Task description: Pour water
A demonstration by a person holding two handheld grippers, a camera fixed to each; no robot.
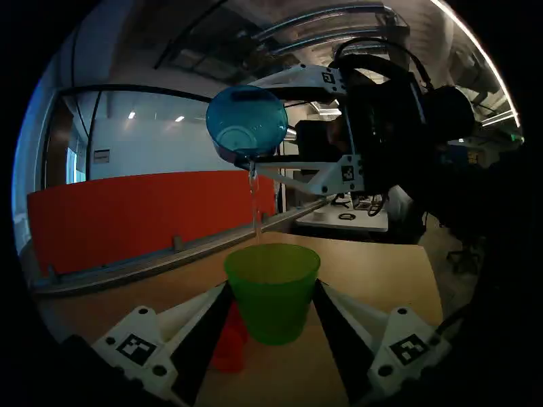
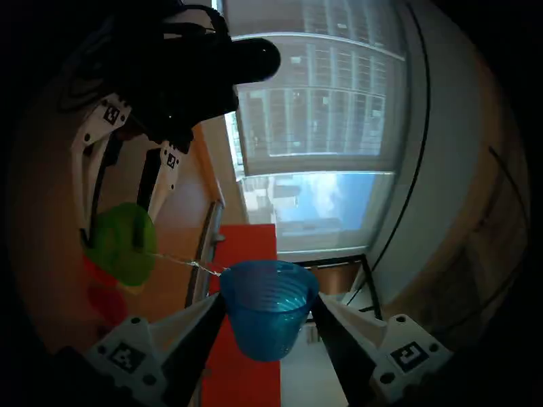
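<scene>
Between the fingers of the left gripper [image 1: 273,290], note a green cup [image 1: 273,302], upright, mouth open upward, both fingers pressed to its sides at a narrow spread. Cannot tell whether its base rests on anything. Just below the cup, beside the left-hand finger, note a red object [image 1: 229,346], blurred, kind not determinable, on the wooden table [image 1: 380,271]. Above and beyond the fingertips, note the right gripper [image 2: 267,302] closed on a blue cup [image 2: 268,322], both fingers against its walls. Tips mouth-first toward the green cup, rim lowered. From that lowered rim, note a thin stream of water [image 1: 254,203] dropping into the green cup's mouth. Cups apart, not touching. Beyond the fingertips, past the table's far edge, note an orange partition [image 1: 136,210]. Ahead of the right gripper's fingers, off to the left-hand finger's side, note green cup and left gripper together.
</scene>
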